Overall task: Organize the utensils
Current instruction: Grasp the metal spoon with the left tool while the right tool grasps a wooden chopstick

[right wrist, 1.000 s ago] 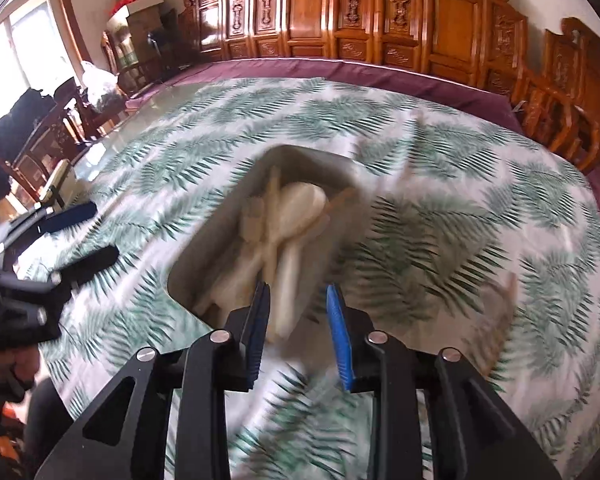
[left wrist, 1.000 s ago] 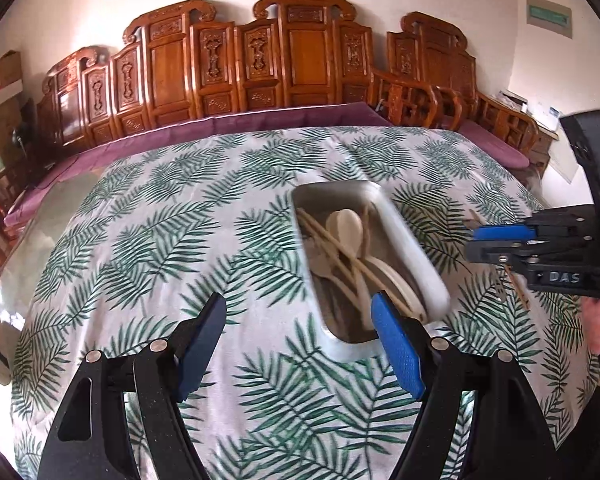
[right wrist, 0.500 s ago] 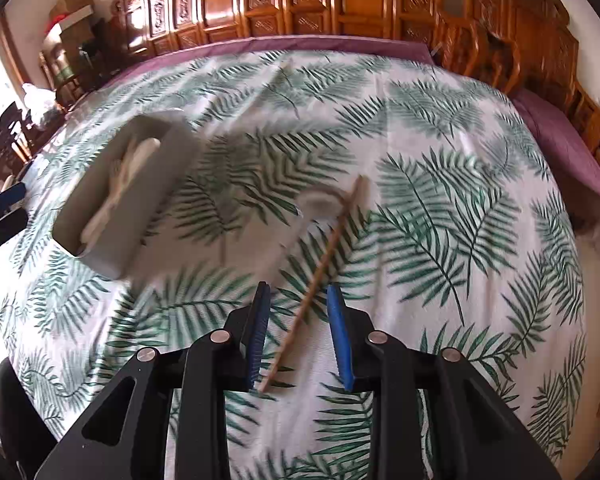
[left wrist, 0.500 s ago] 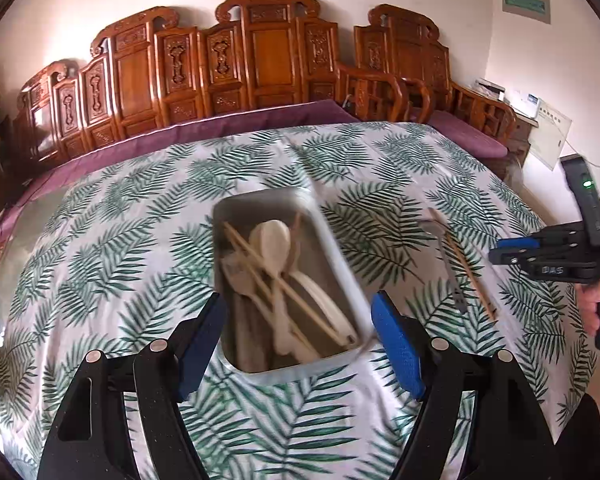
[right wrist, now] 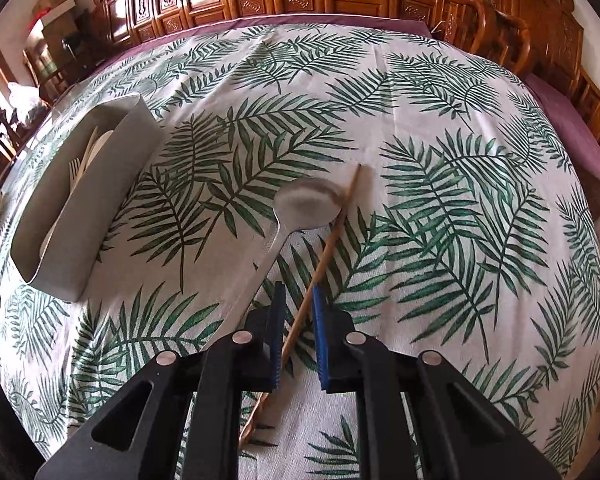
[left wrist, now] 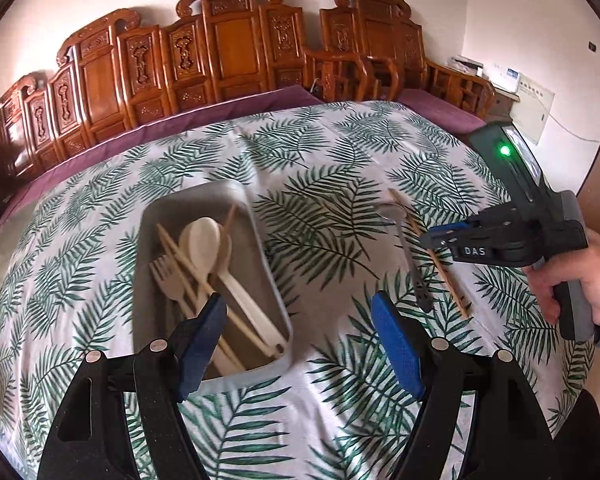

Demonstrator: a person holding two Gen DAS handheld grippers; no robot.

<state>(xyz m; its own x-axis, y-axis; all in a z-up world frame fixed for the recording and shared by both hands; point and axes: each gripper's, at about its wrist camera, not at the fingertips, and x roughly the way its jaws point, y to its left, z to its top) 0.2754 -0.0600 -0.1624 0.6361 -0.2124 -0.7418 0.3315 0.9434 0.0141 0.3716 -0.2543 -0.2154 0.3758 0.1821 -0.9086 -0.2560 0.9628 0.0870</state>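
A grey tray [left wrist: 270, 276] [right wrist: 112, 164] holds cream spoons [left wrist: 204, 240], a fork [left wrist: 166, 280] and wooden chopsticks. A metal spoon [right wrist: 306, 202] [left wrist: 404, 248] and one wooden chopstick [right wrist: 328, 240] [left wrist: 432, 256] lie on the cloth to the right of the tray. My right gripper [right wrist: 296, 300] is narrowly open, low over the chopstick, which runs between its fingers untouched; it also shows in the left wrist view [left wrist: 436, 238]. My left gripper [left wrist: 300, 320] is wide open and empty above the tray's near right corner.
The table wears a white cloth with green leaf prints [right wrist: 460, 200]. Carved wooden chairs [left wrist: 228, 52] line its far side. A purple cloth edge [right wrist: 572, 128] shows at the right rim.
My right gripper has swung from the tray to the right and come down over the loose chopstick. My left gripper has drifted right, so the tray now sits left in its view.
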